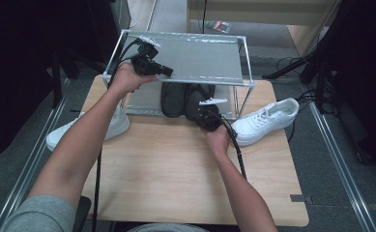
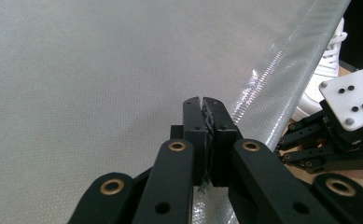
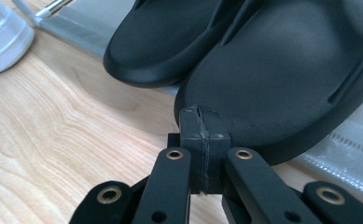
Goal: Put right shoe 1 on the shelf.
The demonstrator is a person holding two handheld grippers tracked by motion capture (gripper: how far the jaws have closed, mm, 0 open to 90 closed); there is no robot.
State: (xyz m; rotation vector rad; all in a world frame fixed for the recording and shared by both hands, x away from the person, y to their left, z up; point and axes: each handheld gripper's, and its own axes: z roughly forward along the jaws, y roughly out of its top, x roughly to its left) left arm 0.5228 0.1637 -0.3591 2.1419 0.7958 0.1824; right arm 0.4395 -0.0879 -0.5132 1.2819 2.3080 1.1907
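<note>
Forearms enter from the near edge of the wooden table (image 1: pixel 176 169); each hand carries a two-jaw gripper. Right gripper (image 3: pixel 202 128) has its jaws pressed together with nothing between them, and its tip sits directly at the toe of the nearer black sandal (image 3: pixel 282 79), touching or all but touching; contact cannot be settled from these views. A second black sandal (image 3: pixel 165 42) lies just beside the first, toe likewise toward the person. In the high view the right gripper (image 1: pixel 209 117) is at the front of the low shoe rack (image 1: pixel 246 63), where the pair of black sandals (image 1: pixel 188 99) rests on the lower shelf, long axes running front to back, heels deeper under the mesh top shelf.

Left gripper (image 2: pixel 203 105) is also shut and empty, held above the mesh top shelf (image 2: pixel 100 70) near its left front corner, seen in the high view at (image 1: pixel 165 71), well apart from the sandals below.

One white sneaker (image 1: pixel 265 121) lies on the table to the right of the rack; another white sneaker (image 1: pixel 110 125) lies at the left, partly hidden by the left forearm.

Key relation: the sandals lie straight ahead of the right gripper, along its pointing axis, so the right hand is much the nearer. Any further push would probably act along the sandal's length, deeper onto the shelf.
</note>
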